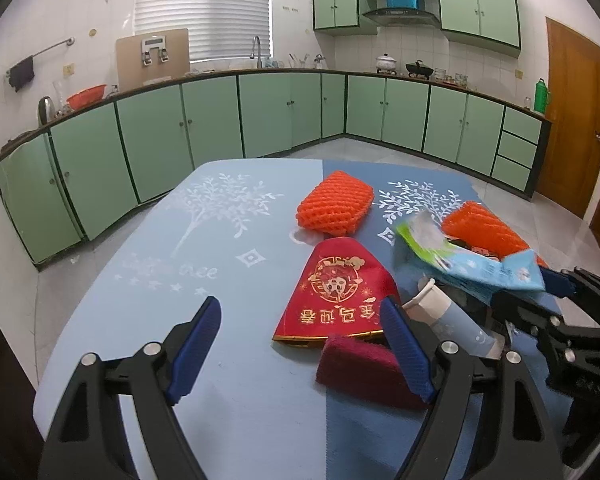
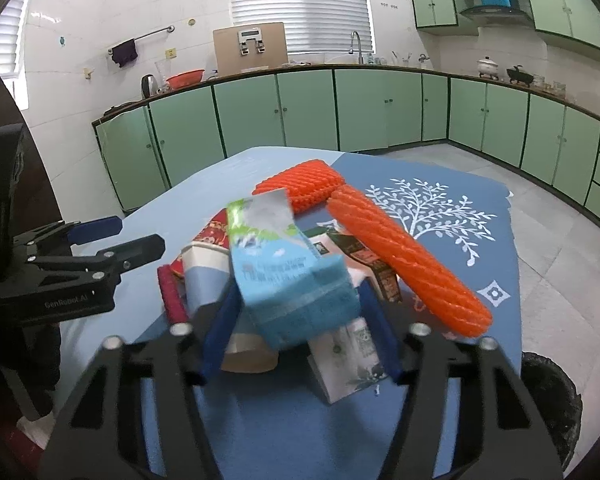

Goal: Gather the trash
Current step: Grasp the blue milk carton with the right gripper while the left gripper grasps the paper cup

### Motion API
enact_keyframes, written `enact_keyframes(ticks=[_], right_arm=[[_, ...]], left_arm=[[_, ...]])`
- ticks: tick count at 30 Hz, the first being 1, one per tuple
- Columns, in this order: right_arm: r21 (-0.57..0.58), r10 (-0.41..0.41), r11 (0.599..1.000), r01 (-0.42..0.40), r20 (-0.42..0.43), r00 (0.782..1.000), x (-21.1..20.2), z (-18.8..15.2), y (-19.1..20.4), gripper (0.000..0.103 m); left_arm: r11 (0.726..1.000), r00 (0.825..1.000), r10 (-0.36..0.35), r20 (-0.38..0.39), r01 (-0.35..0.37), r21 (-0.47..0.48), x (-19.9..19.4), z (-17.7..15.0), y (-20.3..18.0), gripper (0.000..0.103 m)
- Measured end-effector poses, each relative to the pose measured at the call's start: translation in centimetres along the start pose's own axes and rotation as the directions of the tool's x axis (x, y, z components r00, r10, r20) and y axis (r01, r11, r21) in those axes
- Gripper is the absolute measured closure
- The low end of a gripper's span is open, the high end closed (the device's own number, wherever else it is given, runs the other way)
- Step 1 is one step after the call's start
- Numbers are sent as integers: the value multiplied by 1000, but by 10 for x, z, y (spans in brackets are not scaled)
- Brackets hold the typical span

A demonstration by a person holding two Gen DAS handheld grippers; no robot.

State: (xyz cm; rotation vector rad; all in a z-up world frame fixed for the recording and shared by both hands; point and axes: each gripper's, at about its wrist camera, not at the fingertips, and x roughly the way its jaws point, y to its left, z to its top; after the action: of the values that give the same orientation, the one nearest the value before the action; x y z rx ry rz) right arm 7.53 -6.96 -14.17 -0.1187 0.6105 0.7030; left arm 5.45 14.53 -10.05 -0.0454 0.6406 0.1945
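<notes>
The blue carton (image 2: 296, 280) sits between your right tongs (image 2: 300, 344), which look clamped on it, so squeeze gently and lift straight up, while your left tongs (image 1: 300, 344) stay wide apart over the worktop (image 1: 148, 320).

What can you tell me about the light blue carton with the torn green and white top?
The light blue cardboard carton looks like an empty drink box with small print, its green-and-white top torn open and crumpled. It tilts above the blue tablecloth, top pointing away. The right gripper has its blue pads on either side of the lower end and appears clamped on it. A paper cup sits just beside it.
</notes>
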Motion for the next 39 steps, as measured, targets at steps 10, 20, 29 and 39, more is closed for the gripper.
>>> enact_keyframes(ticks=[10, 20, 29, 39], right_arm=[[10, 5, 1000, -5, 21, 1000, -8, 0, 1, 57], [27, -17, 1000, 14, 89, 996, -30, 4, -2, 57], [57, -56, 997, 51, 103, 993, -42, -2, -17, 58], [73, -56, 996, 49, 90, 994, -44, -10, -28, 58]], left_arm=[[1000, 1000, -4, 15, 4, -5, -6, 2, 1, 23], [1000, 999, -25, 31, 25, -6, -14, 5, -3, 23], [995, 995, -103, 11, 103, 11, -11, 5, -26, 23], [978, 977, -204, -67, 206, 27, 11, 0, -54, 55]])
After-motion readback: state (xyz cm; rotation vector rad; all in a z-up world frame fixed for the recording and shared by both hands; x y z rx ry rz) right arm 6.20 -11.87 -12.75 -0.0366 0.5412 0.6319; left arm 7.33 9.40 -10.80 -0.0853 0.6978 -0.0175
